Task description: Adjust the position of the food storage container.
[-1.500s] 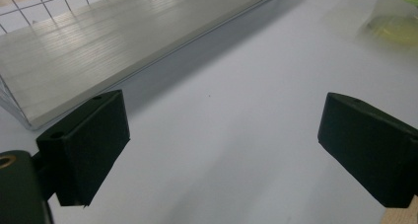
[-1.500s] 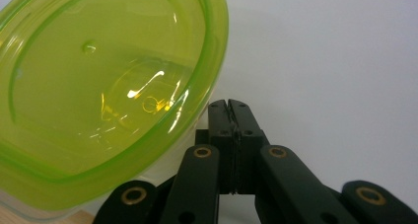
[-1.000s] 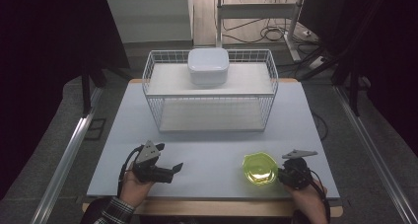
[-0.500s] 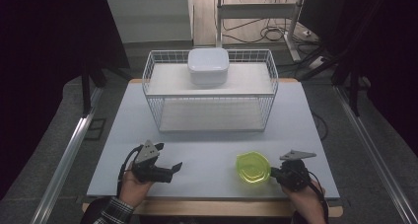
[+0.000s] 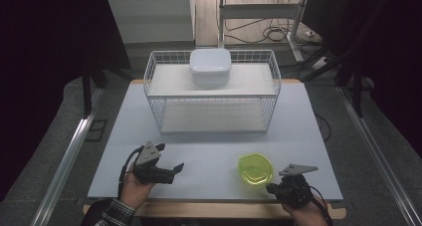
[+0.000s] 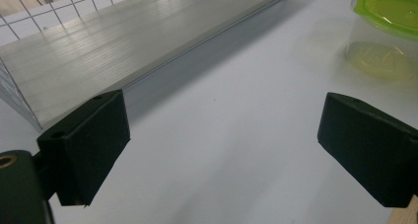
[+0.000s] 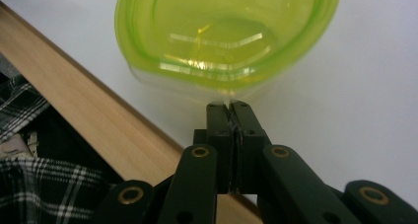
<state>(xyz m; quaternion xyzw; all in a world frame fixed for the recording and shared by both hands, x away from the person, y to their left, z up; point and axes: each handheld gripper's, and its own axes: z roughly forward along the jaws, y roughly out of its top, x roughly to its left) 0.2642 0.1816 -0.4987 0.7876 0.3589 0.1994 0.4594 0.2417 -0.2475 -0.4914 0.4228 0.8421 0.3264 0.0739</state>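
On table (image 5: 209, 151), green-lidded container (image 5: 255, 168) farther left.

A white table (image 5: 209, 151) with a wooden near edge carries a white wire basket (image 5: 213, 94) at its far middle. A white lidded box (image 5: 210, 65) sits on the basket's upper shelf. A clear container with a green lid (image 5: 255, 169) appears at the near right, whether resting on the tabletop cannot be told.
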